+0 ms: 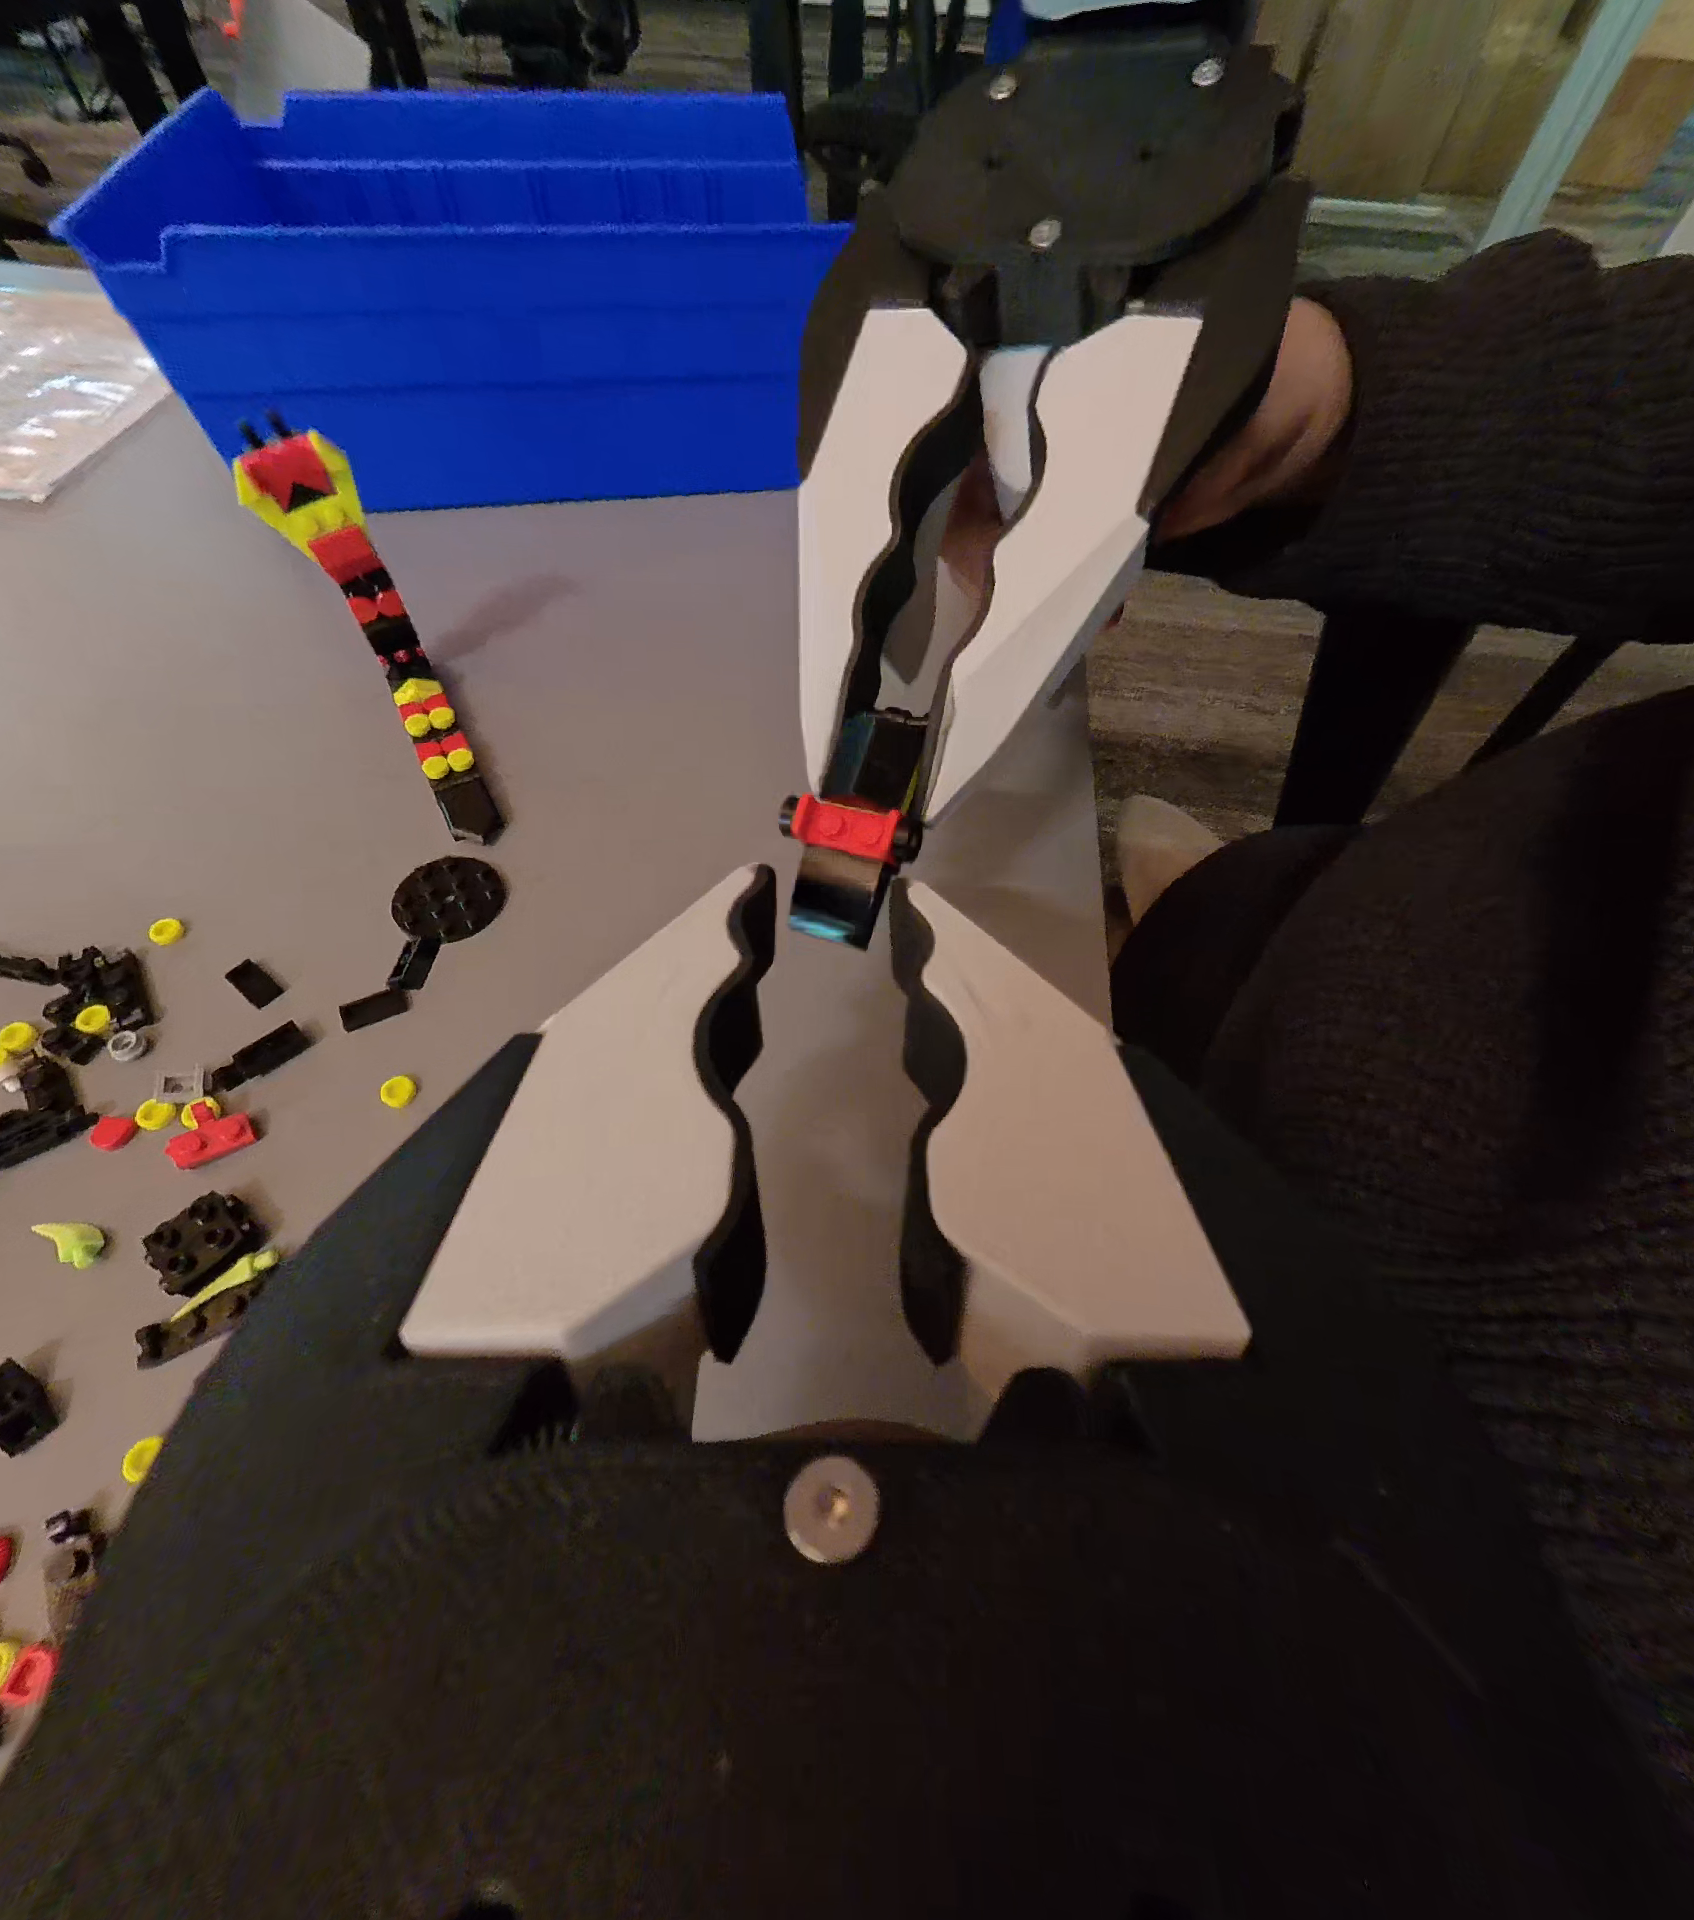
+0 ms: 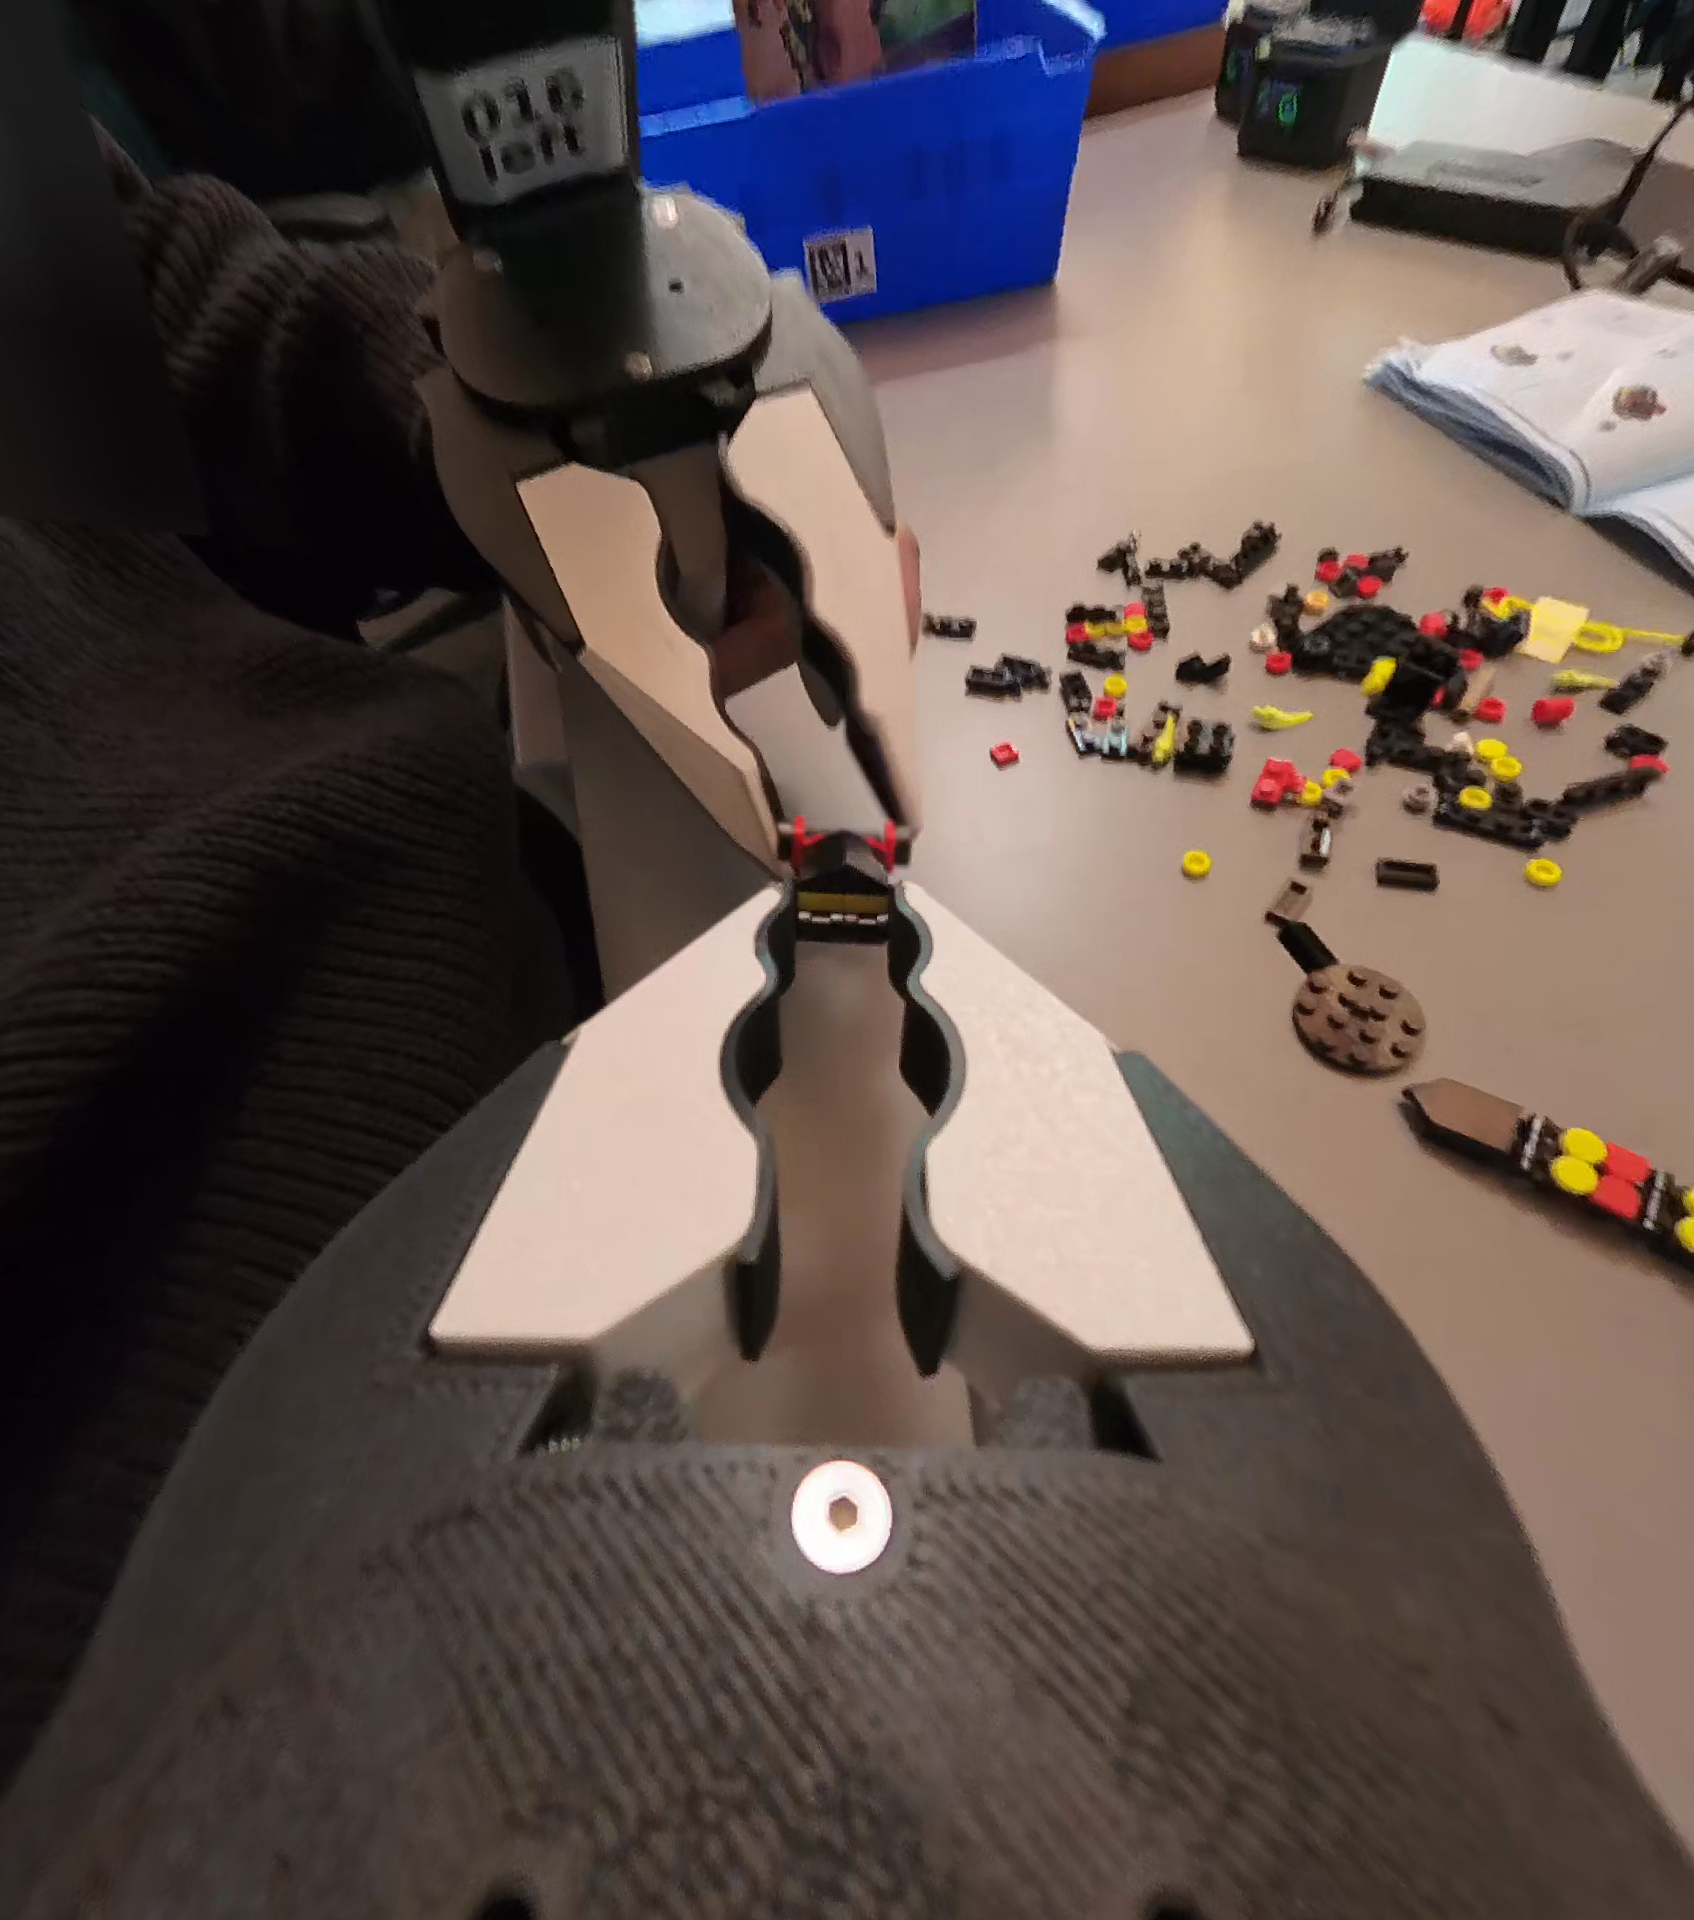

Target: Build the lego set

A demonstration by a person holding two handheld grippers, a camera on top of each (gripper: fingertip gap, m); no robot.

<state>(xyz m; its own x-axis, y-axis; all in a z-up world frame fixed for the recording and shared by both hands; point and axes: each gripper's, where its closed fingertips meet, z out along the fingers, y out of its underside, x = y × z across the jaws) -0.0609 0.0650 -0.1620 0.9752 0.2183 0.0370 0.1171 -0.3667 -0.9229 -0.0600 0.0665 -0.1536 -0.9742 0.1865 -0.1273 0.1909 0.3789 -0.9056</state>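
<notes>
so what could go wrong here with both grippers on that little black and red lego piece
1. The small black and red lego sub-assembly is pinched only at the tips of the left gripper and right gripper, held above the grey table's edge near the person's lap; a slip could drop it off the table.
2. Squeezing or twisting from both ends might pop the red clip plate off.
</notes>
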